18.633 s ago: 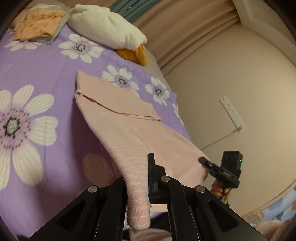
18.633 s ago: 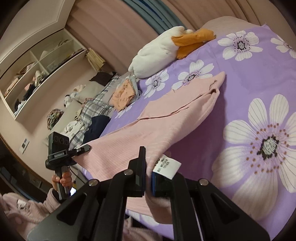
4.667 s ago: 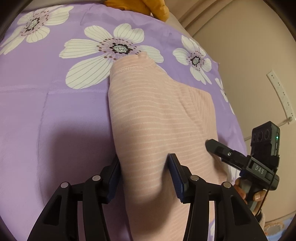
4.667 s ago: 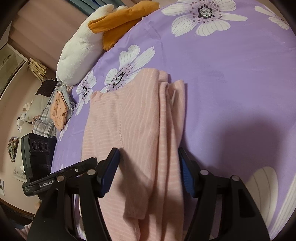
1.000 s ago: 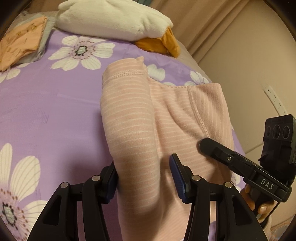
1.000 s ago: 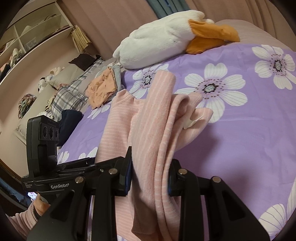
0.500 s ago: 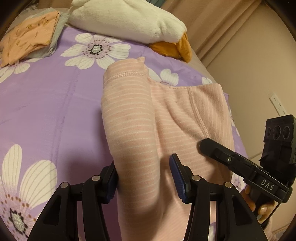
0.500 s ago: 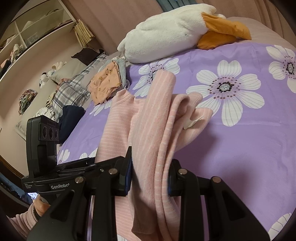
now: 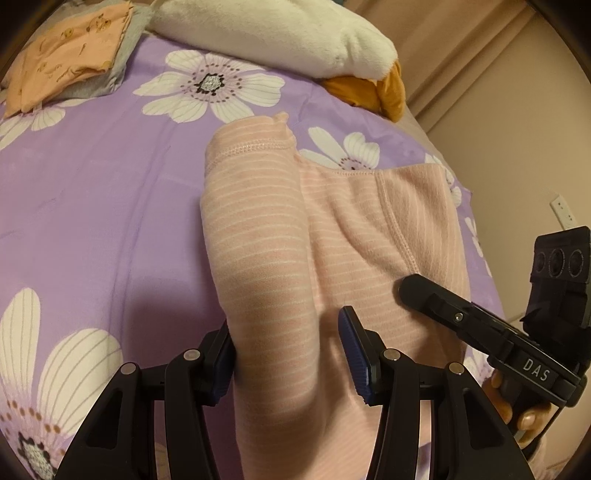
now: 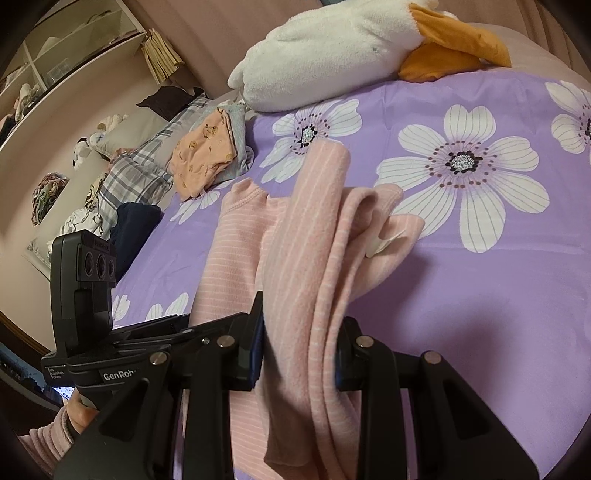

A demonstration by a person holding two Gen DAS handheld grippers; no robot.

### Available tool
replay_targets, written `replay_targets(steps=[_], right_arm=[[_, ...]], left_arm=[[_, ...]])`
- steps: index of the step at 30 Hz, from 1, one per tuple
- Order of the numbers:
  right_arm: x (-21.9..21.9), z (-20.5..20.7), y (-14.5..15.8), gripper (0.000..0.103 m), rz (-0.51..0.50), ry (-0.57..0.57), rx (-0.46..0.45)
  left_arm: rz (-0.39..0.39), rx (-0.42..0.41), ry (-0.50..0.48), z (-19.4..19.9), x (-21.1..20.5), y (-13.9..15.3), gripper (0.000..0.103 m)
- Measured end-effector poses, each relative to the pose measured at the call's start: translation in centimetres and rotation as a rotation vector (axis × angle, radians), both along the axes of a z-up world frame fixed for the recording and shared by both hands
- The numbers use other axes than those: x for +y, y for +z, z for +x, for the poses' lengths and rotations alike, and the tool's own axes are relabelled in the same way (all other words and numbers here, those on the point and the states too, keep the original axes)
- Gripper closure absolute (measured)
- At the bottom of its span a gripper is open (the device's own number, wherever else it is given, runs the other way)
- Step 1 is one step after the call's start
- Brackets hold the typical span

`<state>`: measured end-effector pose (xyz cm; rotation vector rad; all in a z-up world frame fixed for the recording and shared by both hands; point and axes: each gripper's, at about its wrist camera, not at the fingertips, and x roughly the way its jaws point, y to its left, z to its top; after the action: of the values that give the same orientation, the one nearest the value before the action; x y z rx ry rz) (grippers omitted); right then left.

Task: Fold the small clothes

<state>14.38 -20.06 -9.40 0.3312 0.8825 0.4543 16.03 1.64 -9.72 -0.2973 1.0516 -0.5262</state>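
A pink striped garment [image 9: 325, 236] lies folded lengthwise on the purple flowered bedspread [image 9: 92, 206]. My left gripper [image 9: 288, 350] has a thick fold of it between its jaws, which stand fairly wide. My right gripper [image 10: 299, 354] also grips a bunched fold of the garment [image 10: 306, 240] and lifts it off the bed. The far end rests on the bed. A white label [image 10: 380, 247] shows at the right edge. Each gripper appears in the other's view, side by side.
A white and orange plush duck [image 9: 273, 33] lies at the head of the bed. A folded orange and grey pile [image 9: 70, 55] sits at the far left. Plaid and dark clothes [image 10: 136, 173] lie beyond it. A wall with a socket [image 9: 563, 212] is to the right.
Both grippers have moved forward along the bed with the garment in them, toward the plush duck. The garment's far end has slid with them.
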Motion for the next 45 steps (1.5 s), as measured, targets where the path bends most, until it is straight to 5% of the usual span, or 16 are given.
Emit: replay_targets(steps=[45], right_arm=[[-2.7,3.1,-5.4,0.072,0.071,-0.068,0.142]], left_arm=[[0.069,0.039,0.006,1.3,-0.5,-2.3,0.052]])
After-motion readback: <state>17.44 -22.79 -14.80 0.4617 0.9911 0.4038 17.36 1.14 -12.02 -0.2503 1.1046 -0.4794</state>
